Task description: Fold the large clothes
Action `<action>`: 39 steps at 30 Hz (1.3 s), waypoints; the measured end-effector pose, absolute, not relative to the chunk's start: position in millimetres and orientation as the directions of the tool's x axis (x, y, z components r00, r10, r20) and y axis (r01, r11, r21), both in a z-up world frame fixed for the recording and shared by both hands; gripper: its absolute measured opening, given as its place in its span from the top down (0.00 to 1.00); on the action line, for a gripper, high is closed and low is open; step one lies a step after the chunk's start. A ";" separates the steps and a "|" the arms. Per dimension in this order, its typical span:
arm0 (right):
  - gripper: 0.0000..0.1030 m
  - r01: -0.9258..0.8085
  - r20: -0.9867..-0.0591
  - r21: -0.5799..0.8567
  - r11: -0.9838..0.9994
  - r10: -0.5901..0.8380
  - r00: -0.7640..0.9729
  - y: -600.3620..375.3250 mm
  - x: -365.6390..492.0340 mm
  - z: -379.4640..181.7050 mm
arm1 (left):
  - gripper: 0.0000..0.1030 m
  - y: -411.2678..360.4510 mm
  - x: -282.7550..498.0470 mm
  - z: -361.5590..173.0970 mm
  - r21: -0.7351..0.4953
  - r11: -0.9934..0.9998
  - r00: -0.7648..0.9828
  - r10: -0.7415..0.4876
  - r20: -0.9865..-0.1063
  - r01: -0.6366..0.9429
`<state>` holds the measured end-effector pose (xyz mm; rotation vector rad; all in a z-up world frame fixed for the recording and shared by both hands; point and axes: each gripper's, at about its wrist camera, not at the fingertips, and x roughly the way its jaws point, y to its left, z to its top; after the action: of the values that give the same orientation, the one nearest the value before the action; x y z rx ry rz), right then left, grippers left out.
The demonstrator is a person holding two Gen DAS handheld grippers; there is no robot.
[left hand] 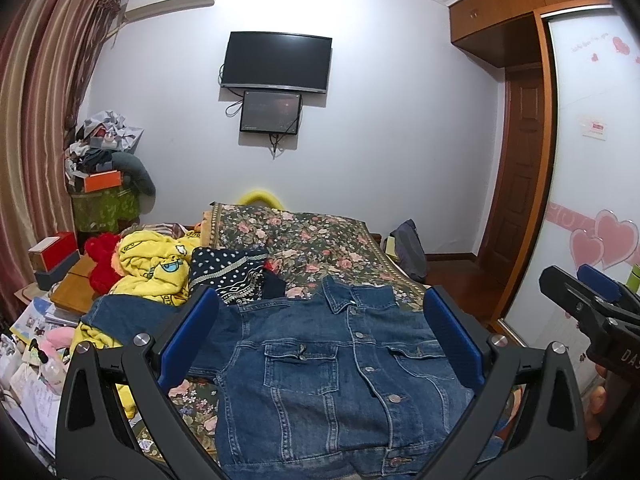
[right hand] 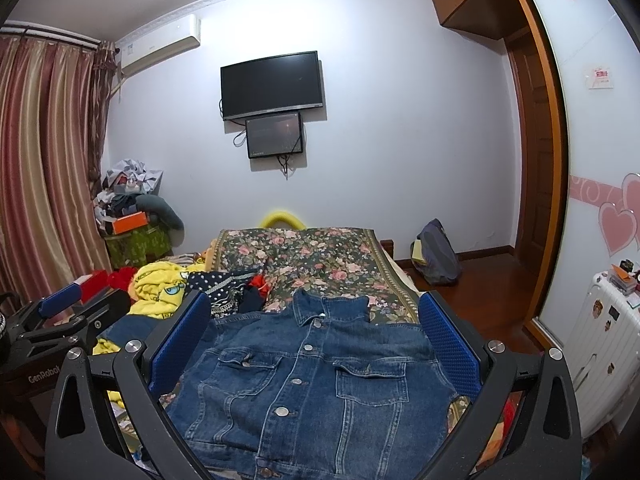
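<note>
Left wrist view. Left gripper [left hand: 320, 340] jaws spread wide, nothing between the pads. Jacket [left hand: 336, 376] lies flat on the bed [left hand: 320, 240], front up, buttoned, directly ahead of and below the jaws. Collar [left hand: 348, 296] at the far end, hem nearest the jaws; long axis runs straight away from the gripper. One sleeve [left hand: 116, 316] trails off beyond the left jaw, over a yellow garment [left hand: 156, 268]. Right gripper [left hand: 588, 300] shows at the right edge, off the jacket's right side, clear of the cloth; whether its jaws are apart cannot be told here.

Right wrist view. Right gripper [right hand: 316, 340] jaws also wide apart, empty. Jacket [right hand: 312, 380] fills the gap between them, collar [right hand: 328, 308] far, hem near. Left gripper [right hand: 60, 312] sits beyond the left jaw, above the trailing sleeve [right hand: 128, 328].

Judgement: fold not yet begun. Both grippers hover at the hem end. The left is nearer the spread sleeve, so that sleeve looks like its pick.
</note>
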<state>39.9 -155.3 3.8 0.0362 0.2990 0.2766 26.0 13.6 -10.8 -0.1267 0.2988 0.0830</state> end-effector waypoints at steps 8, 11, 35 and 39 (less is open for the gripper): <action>0.00 -0.264 -0.328 0.072 0.962 0.273 0.904 -148.3 68.2 -4.2 | 0.00 52.1 56.7 -10.8 -0.114 0.978 0.942 0.133 -0.308 -0.175; 0.00 -0.268 -0.347 0.075 0.960 0.278 0.896 -144.8 81.5 -6.1 | 0.00 74.0 72.0 -13.5 -0.119 0.970 0.931 0.163 -0.328 -0.212; 0.00 -0.370 -0.598 0.014 0.929 0.304 0.742 -70.0 223.0 -75.6 | 0.00 275.7 191.1 -166.2 -0.222 0.843 0.704 0.232 -0.671 -0.489; 0.00 -0.421 -0.689 0.018 0.907 0.316 0.653 -53.4 247.5 -101.2 | 0.00 304.5 198.0 -209.7 -0.237 0.810 0.625 0.192 -0.757 -0.536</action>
<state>247.5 -53.4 -101.2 -0.1482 0.7513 0.4199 198.0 304.5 -209.7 -0.4738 0.7932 0.4363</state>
